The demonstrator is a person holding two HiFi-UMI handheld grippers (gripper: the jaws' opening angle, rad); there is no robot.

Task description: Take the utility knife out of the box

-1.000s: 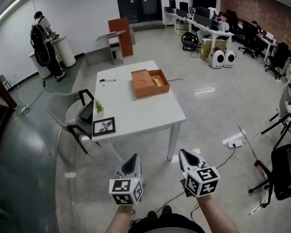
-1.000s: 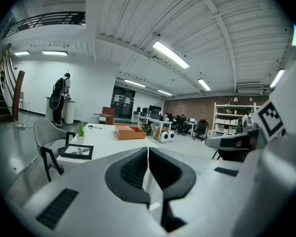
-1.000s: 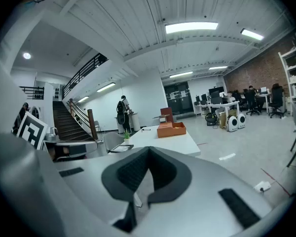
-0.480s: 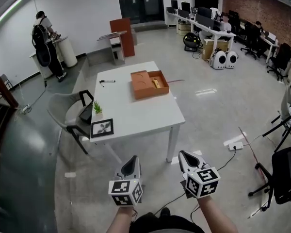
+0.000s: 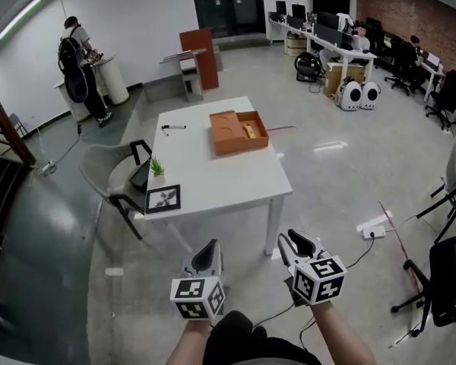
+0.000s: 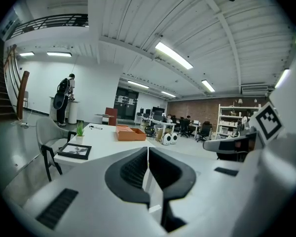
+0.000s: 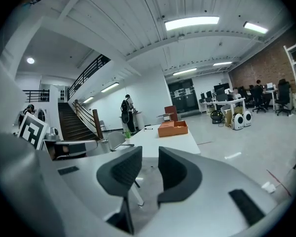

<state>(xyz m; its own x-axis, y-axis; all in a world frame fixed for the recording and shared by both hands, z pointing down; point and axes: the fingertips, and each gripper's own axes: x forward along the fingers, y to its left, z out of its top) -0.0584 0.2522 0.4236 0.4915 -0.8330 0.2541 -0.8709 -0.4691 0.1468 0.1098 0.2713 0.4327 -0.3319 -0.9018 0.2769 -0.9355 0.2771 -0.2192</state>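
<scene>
An open orange box (image 5: 238, 131) lies on the far part of a white table (image 5: 220, 185). In its right compartment shows the yellow utility knife (image 5: 247, 130). Both grippers hover over the floor, well short of the table's near edge. My left gripper (image 5: 206, 251) is shut, its pads (image 6: 138, 164) together with nothing between them. My right gripper (image 5: 292, 240) is open: its jaws have just been opening and the gap (image 7: 150, 154) holds nothing. The box is also far ahead in the left gripper view (image 6: 129, 133) and the right gripper view (image 7: 172, 128).
On the table's left side are a framed picture (image 5: 163, 198), a small potted plant (image 5: 156, 166) and a marker pen (image 5: 172, 127). A grey chair (image 5: 118, 177) stands against that side. A power strip and cables (image 5: 372, 230) lie on the floor right; a person (image 5: 80, 67) stands far left.
The right gripper's jaws have parted from shut to a narrow gap. The table has drawn slightly nearer in the head view. The left gripper stays shut.
</scene>
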